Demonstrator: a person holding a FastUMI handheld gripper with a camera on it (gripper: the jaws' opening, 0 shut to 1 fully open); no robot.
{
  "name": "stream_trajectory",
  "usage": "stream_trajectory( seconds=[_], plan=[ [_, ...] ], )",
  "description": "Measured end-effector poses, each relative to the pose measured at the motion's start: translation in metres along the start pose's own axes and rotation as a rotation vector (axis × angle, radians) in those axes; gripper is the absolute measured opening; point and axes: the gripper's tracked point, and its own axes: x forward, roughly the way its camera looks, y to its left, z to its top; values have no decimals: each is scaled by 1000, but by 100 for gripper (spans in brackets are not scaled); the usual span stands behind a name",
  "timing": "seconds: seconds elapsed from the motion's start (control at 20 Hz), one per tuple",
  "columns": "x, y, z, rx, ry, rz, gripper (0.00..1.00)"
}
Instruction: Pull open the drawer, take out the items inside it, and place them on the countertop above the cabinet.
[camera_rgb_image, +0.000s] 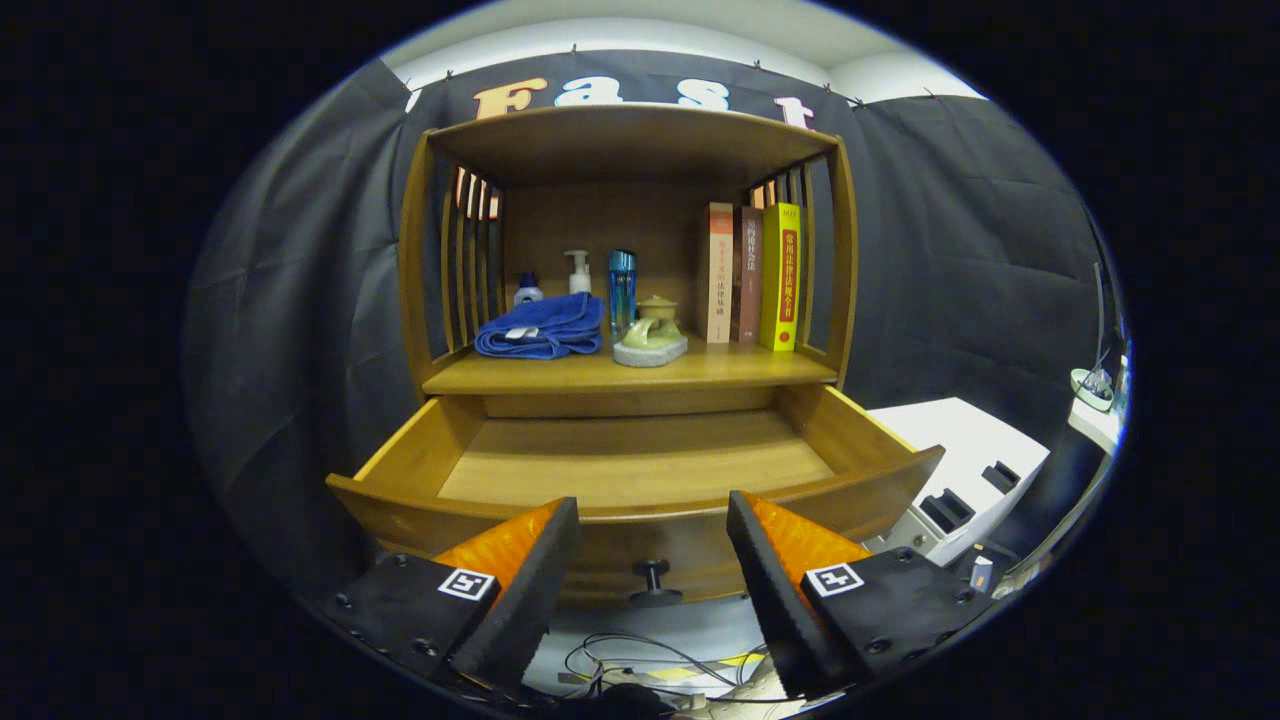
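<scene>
The wooden drawer (640, 462) is pulled out from the cabinet toward me, and its bare wooden floor shows. Its dark knob (652, 580) sits on the front panel, between my two fingers and a little beyond them. My gripper (652, 515) is open, fingers wide apart with nothing between them. On the countertop (720, 368) above the drawer lie a folded blue towel (542, 327), a small white-and-blue bottle (527, 291), a white pump bottle (579, 272), a tall blue bottle (622, 290) and a pale green teapot on a tray (651, 335).
Three upright books (754, 275) stand at the right of the shelf, under a wooden top board (630, 135) with slatted sides. A white box (965, 470) sits right of the drawer. Cables (640, 665) lie on the floor below my fingers.
</scene>
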Motion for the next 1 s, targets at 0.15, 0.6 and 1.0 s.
stream_trajectory(
  seconds=[0.15, 0.6, 1.0],
  plan=[
    [6, 1, -14, -10, 14, 2, 97],
    [14, -2, -34, 1, 0, -19, 97],
    [22, 4, -37, 10, -3, -10, 95]
  ],
)
